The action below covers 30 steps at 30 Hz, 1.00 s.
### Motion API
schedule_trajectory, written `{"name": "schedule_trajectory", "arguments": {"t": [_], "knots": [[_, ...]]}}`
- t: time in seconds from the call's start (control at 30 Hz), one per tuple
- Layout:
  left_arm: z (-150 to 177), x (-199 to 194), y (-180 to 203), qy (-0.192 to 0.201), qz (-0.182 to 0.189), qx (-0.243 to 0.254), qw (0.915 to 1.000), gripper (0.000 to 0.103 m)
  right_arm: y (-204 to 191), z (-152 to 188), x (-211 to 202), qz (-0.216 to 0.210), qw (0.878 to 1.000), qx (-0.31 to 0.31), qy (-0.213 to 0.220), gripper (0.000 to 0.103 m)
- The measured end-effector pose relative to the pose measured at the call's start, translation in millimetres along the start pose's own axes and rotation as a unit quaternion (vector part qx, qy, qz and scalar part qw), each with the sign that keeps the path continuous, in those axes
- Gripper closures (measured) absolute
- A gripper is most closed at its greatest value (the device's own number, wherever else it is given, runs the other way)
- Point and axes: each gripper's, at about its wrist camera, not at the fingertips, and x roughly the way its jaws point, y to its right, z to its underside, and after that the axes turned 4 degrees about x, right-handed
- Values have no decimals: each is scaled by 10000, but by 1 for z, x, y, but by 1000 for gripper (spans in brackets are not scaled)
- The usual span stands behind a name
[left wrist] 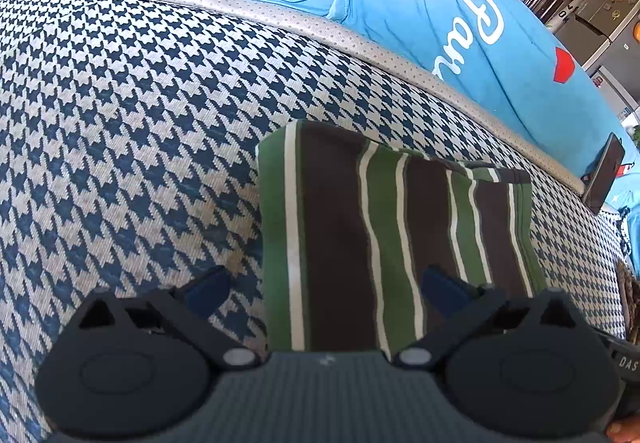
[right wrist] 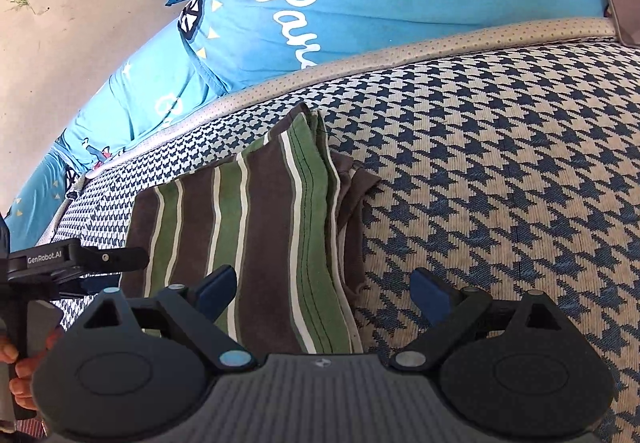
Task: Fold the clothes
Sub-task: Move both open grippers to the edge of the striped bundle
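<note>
A folded garment with green, brown and white stripes [left wrist: 384,235] lies flat on the houndstooth seat cushion [left wrist: 120,147]. My left gripper [left wrist: 324,289] hovers open over its near left edge, one fingertip above the cushion and the other above the cloth, nothing between them. In the right wrist view the same striped garment [right wrist: 260,235] shows stacked layers along its right edge. My right gripper [right wrist: 324,289] is open above that near right edge and holds nothing. The left gripper body [right wrist: 72,257] shows at the far left there, held by a hand [right wrist: 12,367].
Blue cushions with white lettering [left wrist: 480,23] line the sofa back behind a grey dotted trim [left wrist: 280,13]. A dark phone [left wrist: 604,173] leans against the cushion at the right. Bare houndstooth cushion spreads left of the garment and, in the right wrist view, to its right [right wrist: 500,183].
</note>
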Motion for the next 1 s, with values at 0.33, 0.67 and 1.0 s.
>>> {"name": "schedule_trajectory", "arguments": {"t": [0.33, 0.67, 1.0], "knots": [[-16, 23, 2, -14, 298, 220, 9993, 0, -6, -1, 9, -252, 9994, -210, -100, 16], [-14, 26, 5, 3, 506, 467, 9976, 0, -7, -4, 17, -509, 9985, -161, -103, 17], [-15, 35, 24, 23, 663, 547, 9963, 1, -18, -5, 21, -638, 9974, -302, -152, 41]]}}
